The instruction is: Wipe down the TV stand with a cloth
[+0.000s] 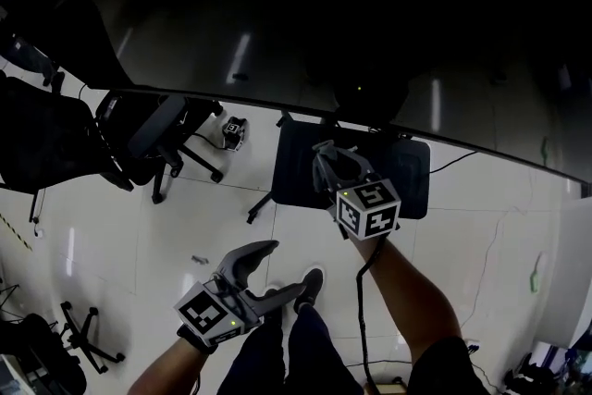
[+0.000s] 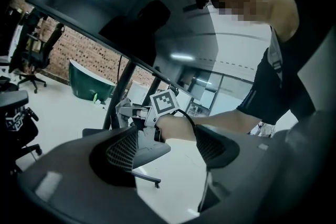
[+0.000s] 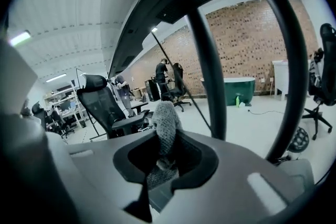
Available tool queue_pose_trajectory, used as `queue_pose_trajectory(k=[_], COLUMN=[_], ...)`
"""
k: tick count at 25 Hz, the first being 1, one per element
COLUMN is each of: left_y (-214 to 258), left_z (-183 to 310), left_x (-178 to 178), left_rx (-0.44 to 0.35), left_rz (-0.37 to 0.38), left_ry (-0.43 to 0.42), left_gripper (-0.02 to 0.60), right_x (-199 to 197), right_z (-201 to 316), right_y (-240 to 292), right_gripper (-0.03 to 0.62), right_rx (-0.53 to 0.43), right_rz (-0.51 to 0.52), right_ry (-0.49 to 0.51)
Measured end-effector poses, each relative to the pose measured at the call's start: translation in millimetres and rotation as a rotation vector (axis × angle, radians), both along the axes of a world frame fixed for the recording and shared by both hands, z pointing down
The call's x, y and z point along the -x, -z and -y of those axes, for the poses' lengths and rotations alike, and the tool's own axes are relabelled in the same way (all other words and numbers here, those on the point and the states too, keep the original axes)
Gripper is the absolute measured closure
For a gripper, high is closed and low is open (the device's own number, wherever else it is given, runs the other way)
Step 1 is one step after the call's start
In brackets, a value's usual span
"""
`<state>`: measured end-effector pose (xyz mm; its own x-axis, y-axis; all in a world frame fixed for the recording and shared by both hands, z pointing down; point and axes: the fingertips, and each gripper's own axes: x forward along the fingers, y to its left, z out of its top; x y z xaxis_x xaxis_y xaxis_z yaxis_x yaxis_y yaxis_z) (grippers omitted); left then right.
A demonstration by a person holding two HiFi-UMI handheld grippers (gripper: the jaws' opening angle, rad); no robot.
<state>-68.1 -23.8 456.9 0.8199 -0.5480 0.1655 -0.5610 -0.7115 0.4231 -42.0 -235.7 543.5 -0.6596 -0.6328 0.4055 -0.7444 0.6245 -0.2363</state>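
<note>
The TV stand shows as a black base plate (image 1: 412,171) on the white floor, under a wide dark screen (image 1: 305,32). Its black posts (image 3: 207,71) rise close in front in the right gripper view. My right gripper (image 1: 326,157) hovers over the base plate, shut on a grey knitted cloth (image 3: 165,123) that sticks up between its jaws (image 3: 165,157). My left gripper (image 1: 285,268) hangs lower, near the person's legs, open and empty. In the left gripper view its pads (image 2: 123,152) stand wide apart and frame the right gripper's marker cube (image 2: 169,102).
Black office chairs (image 1: 153,139) stand left of the stand, and a chair base (image 1: 88,333) lies at the lower left. A small marked device (image 1: 233,132) sits on the floor by the chairs. A cable (image 1: 363,310) hangs from the right gripper. A green tub (image 3: 239,91) stands by the brick wall.
</note>
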Motion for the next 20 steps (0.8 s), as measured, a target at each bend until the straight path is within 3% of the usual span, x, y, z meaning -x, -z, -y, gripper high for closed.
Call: queue_pose_trajectory(k=[5, 10, 15, 20], left_y=[-4, -11, -23, -34], left_z=[-8, -13, -15, -13], left_x=[21, 40, 54, 61], left_rx=[0.013, 0.031, 0.052, 0.073], left_rz=[-0.017, -0.024, -0.036, -0.05], left_ry=[0.032, 0.054, 0.073, 0.089], left_gripper=[0.209, 0.209, 0.209, 0.209], right_x=[51, 78, 92, 96], right_z=[6, 30, 56, 76], right_y=[-30, -86, -126, -118], right_gripper=[0.533, 0.533, 0.533, 0.533], right_rx=[0.06, 0.133, 0.184, 0.053], right_rz=[-0.047, -0.24, -0.357, -0.48], right_ry=[-0.009, -0.074, -0.155, -0.167])
